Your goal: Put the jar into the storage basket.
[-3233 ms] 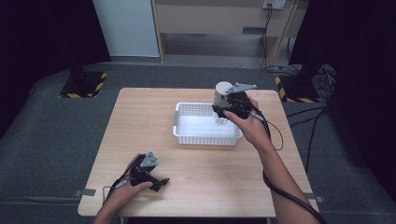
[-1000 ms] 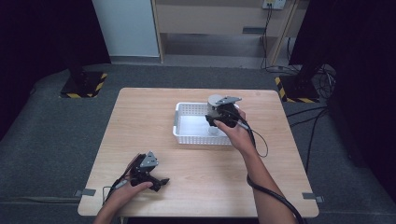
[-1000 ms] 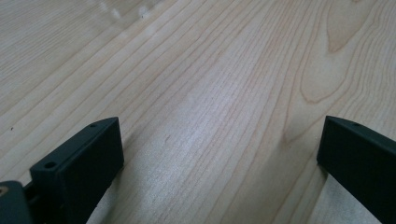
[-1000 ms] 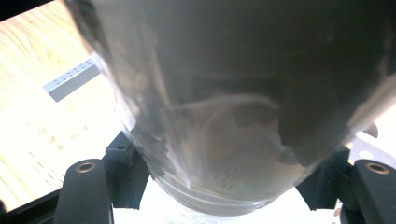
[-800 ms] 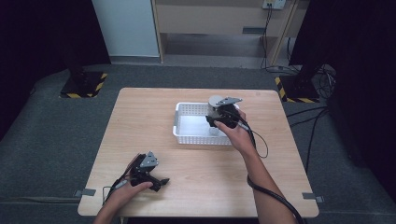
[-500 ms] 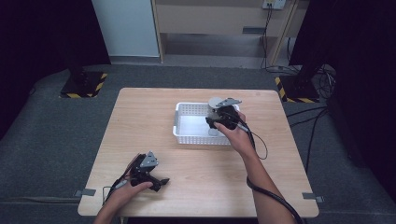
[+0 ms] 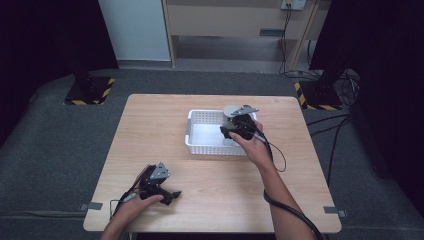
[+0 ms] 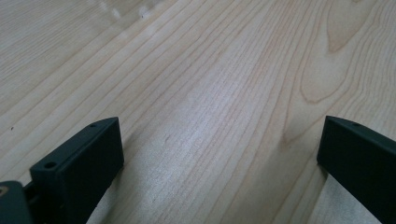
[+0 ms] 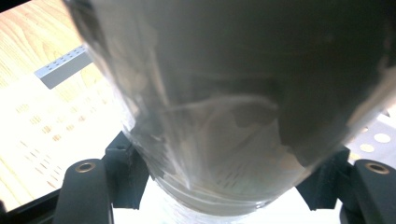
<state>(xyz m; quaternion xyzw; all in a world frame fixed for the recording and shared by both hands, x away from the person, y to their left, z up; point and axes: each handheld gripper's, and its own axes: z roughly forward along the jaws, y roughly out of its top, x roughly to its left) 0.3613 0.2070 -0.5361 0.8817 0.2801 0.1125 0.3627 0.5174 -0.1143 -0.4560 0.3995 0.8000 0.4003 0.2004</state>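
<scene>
Pale wood grain runs across the table (image 7: 210, 200), and no writing or label can be read anywhere. Your right gripper (image 7: 239, 126) sits inside the white perforated basket (image 7: 200, 142) near the table's middle, jaws clamped on a clear, rounded plastic container (image 9: 219, 116) with a grey top. Your left gripper (image 7: 159, 186) rests on the table well short of the basket, at the near edge, its black jaws spread wide over bare wood.
</scene>
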